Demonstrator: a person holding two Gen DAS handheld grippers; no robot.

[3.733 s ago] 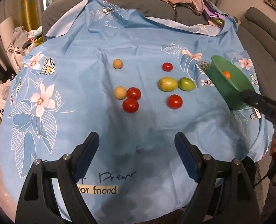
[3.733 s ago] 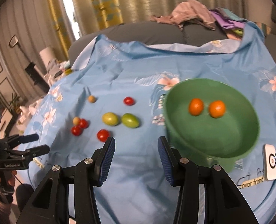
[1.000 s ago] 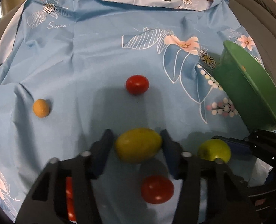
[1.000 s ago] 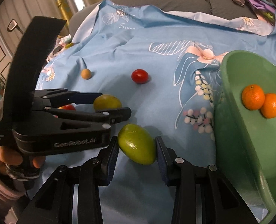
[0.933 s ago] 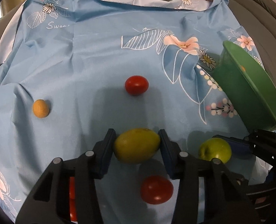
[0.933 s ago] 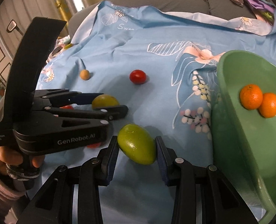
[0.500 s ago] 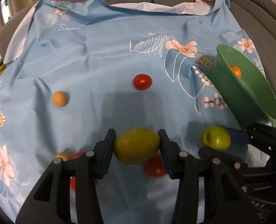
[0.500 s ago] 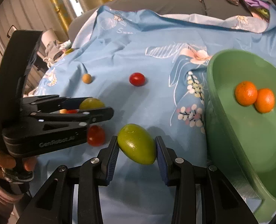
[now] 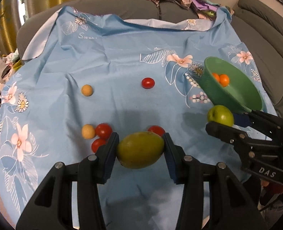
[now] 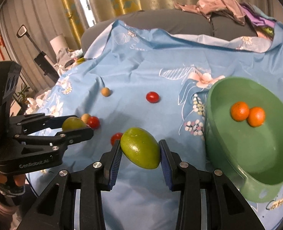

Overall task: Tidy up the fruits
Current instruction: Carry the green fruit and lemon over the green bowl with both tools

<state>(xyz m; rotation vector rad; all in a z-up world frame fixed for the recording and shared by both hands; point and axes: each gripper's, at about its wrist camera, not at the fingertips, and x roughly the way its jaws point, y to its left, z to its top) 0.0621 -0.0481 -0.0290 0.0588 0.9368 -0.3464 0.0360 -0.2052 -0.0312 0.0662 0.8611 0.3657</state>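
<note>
Right wrist view had it all: the right gripper [image 10: 140,152] was clamped on a green fruit [image 10: 140,150], lifted clear of the blue cloth [image 10: 151,63], and the green bowl [image 10: 214,134] sat just to that fruit's right, rim close by. Two oranges [image 10: 247,114] lay inside the bowl, touching each other, up toward its far wall. The held fruit's long axis ran on a slant, high end away from the bowl, low end pointing toward it.

Over on the far side from the bowl, the left gripper [image 10: 75,126] was also squeezed shut on its own yellow-green fruit [image 9: 140,149], with the long axis lying straight across between the pads, and it too was off the cloth. From the left wrist view, the bowl stood up and to the right, beyond the right gripper.

So the call: the right hand was plainly nearer the bowl and looked set to drop first, with a short sideways carry over the rim. The left had the longer trip, across the right gripper's lane. Red tomatoes [image 9: 148,83] and tan balls [image 9: 87,90] waited on the cloth, all on the side away from the bowl.
</note>
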